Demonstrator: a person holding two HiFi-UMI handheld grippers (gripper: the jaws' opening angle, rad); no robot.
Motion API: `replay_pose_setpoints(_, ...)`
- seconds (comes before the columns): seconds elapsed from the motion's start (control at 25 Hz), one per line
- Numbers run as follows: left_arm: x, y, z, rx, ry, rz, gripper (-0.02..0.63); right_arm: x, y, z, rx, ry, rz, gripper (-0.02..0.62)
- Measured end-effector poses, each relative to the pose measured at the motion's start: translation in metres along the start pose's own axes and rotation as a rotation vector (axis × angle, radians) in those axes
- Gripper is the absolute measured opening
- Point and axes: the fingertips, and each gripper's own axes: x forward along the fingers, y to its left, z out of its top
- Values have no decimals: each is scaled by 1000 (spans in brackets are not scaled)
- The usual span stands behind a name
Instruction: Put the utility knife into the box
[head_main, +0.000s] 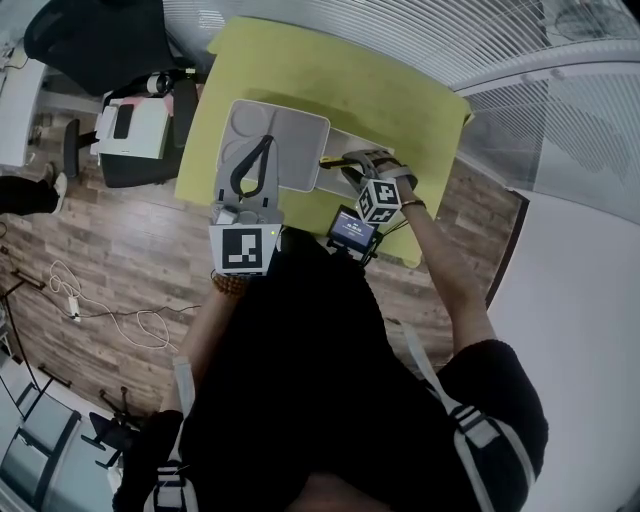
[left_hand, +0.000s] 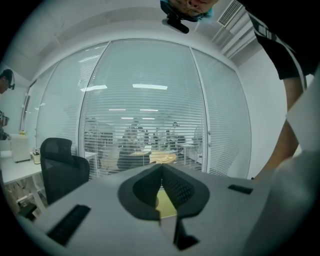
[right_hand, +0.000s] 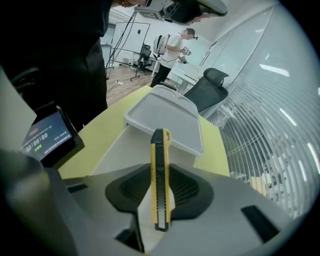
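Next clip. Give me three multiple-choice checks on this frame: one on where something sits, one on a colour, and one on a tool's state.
1. Where does the box stand?
A on a shelf
B on the table
C on a trolley

2. What colours is the utility knife?
A red and white
B yellow and black
C all blue

3. How is the right tool?
A open and empty
B shut on nothing
C shut on the utility knife

Key:
1 B: the box rests on the yellow-green table top.
2 B: the knife has a yellow body with a black strip.
3 C: the jaws press on the knife's two sides.
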Motion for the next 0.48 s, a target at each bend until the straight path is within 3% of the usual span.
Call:
replay_pose_setpoints(0.28, -1, 4, -3, -12, 3, 12, 12, 9, 5, -9, -44, 25, 43, 112)
replay_pose_setpoints(0.48, -2, 7, -4, -3, 4, 14, 12, 12, 17, -15, -135, 53, 78, 112)
